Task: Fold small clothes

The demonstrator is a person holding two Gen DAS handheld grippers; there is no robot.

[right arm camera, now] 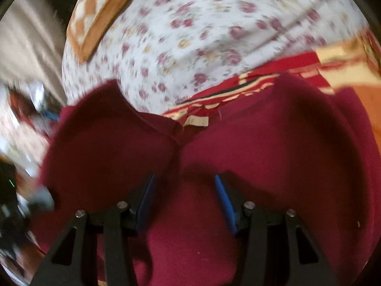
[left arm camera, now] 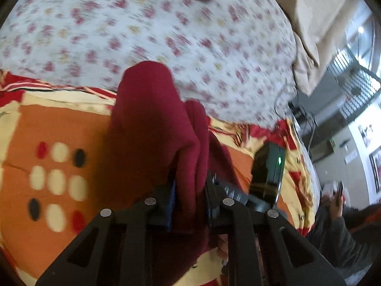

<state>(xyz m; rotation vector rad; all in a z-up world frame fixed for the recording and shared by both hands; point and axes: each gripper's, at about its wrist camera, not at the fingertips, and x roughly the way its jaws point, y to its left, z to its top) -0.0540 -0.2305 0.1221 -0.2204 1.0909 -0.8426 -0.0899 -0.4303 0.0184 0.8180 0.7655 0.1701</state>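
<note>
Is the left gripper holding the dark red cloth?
Yes, the left gripper is shut on a bunched fold of the dark red cloth.

A floral sheet (left arm camera: 166,35) spreads ahead of the claw. An orange patterned blanket (left arm camera: 59,131) lies left of it, beneath. A black device with a green light (left arm camera: 269,171) sits just to its right.
</note>
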